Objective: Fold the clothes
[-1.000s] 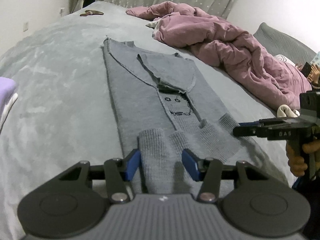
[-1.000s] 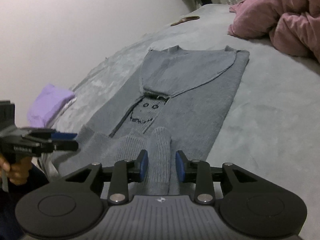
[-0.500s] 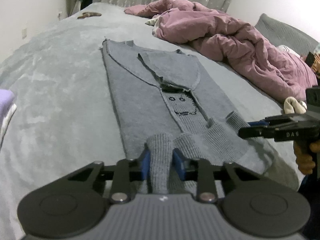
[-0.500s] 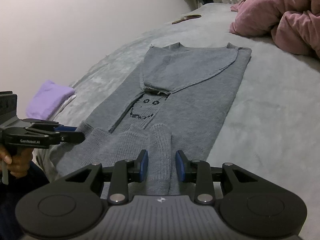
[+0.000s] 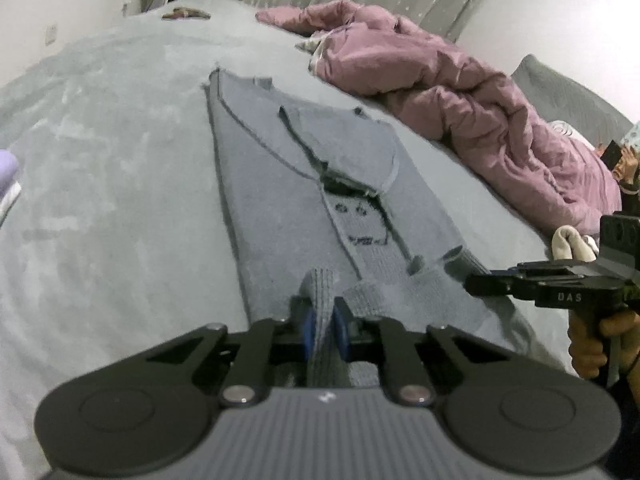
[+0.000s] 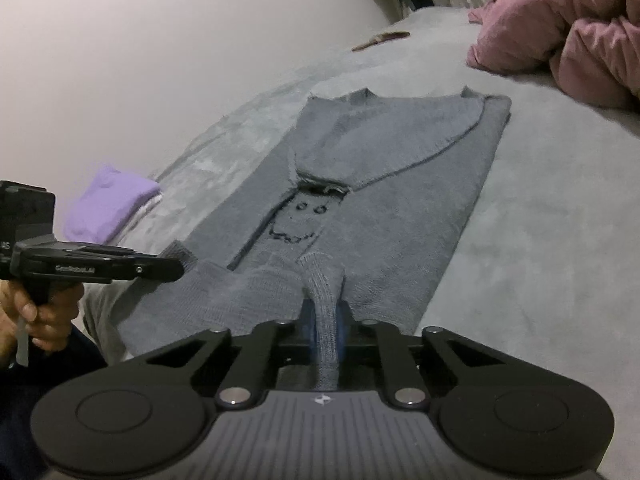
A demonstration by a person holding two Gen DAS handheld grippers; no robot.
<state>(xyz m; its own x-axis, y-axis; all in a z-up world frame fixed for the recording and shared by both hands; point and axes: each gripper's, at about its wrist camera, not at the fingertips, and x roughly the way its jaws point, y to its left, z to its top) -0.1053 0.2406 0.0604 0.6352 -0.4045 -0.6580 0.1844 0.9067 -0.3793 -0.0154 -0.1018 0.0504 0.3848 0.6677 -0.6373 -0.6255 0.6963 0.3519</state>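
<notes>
A grey knitted sweater [image 5: 280, 184] lies flat on the bed, sleeves folded across the chest above a stitched face [image 5: 360, 224]. My left gripper [image 5: 322, 320] is shut on a pinched ridge of the ribbed hem near its left corner. The right gripper [image 6: 325, 316] has its jaws closing on a ridge of the same hem [image 6: 324, 280] toward the sweater's [image 6: 400, 200] right corner, pads pressing the knit. Each gripper shows in the other's view: the right gripper [image 5: 476, 282] held by a hand [image 5: 588, 344], the left gripper [image 6: 176, 270] likewise.
A crumpled pink duvet [image 5: 460, 100] fills the bed's right side, with a grey pillow [image 5: 568, 92] behind it. A folded purple cloth [image 6: 108, 208] lies at the left edge near the wall. A white bundle [image 5: 570, 244] sits right of the hem. Grey bedcover [image 5: 100, 160] spreads left of the sweater.
Both grippers' jaws have come together on the sweater's hem, the left from wide apart, the right from a narrower gap. The hem now stands pinched in a ridge in each.
</notes>
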